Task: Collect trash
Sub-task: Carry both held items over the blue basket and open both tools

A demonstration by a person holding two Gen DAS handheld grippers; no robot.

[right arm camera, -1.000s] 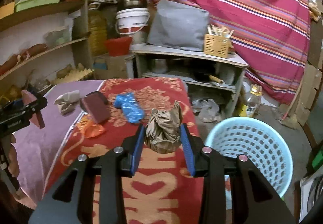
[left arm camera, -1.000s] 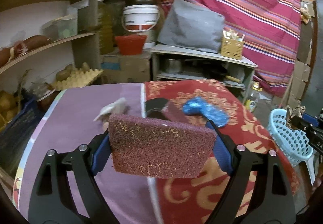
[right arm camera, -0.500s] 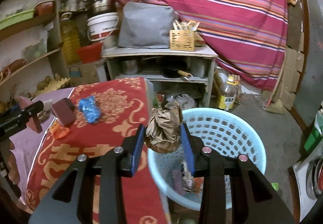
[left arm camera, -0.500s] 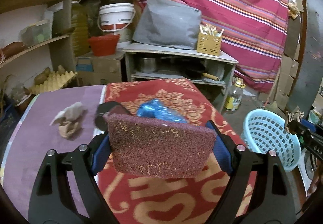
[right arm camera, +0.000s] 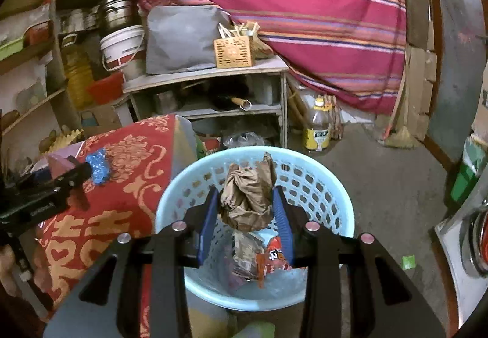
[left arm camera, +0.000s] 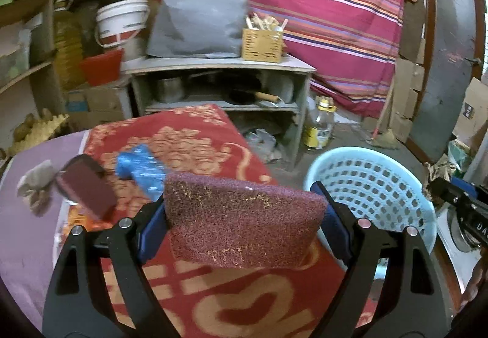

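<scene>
The left gripper [left arm camera: 244,216] is clamped wide on a coarse, fibrous maroon scouring pad [left arm camera: 242,219], a floppy rectangle flecked with yellow, held above the red patterned cloth [left arm camera: 195,292] near its edge facing the basket. The right gripper [right arm camera: 245,216] pinches a crumpled wad of brown paper [right arm camera: 248,194], creased and bunched, right over the pale blue plastic basket [right arm camera: 332,194]. That basket is round with a perforated lattice wall and stands on the floor just beside the cloth's edge; inside lie an orange snack wrapper [right arm camera: 271,255] and other crumpled scraps. Farther back on the cloth rest a crinkly blue plastic piece [left arm camera: 140,170] and a dark maroon block [left arm camera: 85,188].
</scene>
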